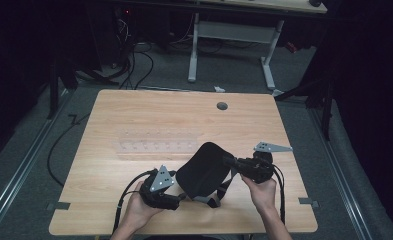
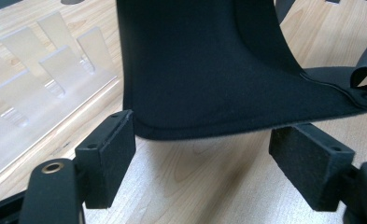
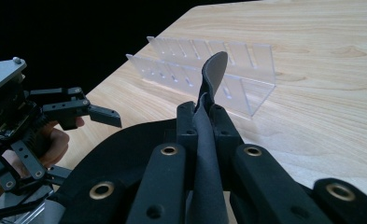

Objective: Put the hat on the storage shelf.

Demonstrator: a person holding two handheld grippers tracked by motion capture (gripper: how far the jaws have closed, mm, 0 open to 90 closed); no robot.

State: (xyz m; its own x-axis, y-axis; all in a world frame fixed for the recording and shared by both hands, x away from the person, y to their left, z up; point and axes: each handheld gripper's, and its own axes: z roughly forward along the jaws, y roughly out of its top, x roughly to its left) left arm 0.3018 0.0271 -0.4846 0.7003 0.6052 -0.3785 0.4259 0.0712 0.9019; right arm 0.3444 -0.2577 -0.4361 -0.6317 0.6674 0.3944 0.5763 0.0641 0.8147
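The black soft pad (image 1: 202,170) sits low in the middle of the high view, lifted a bit off the counter (image 1: 134,110). It looks like stretchy cloth with straps (image 1: 219,192) hanging under it. The right hand-held gripper (image 3: 203,122) pinches one edge of the pad tight between its jaws. The left hand-held gripper (image 2: 202,161) has its jaws wide apart, one on each side of the pad's near edge, which hangs just above the space between them and is not pinched.

My guess is the step now is for the left one to grab that edge. To do it well, slide forward so the cloth goes deep between the pads, then squeeze slowly. Keep the right one steady so the cloth stays flat. The clear plastic rack (image 1: 156,146) stands just behind the pad, so do not bump it.
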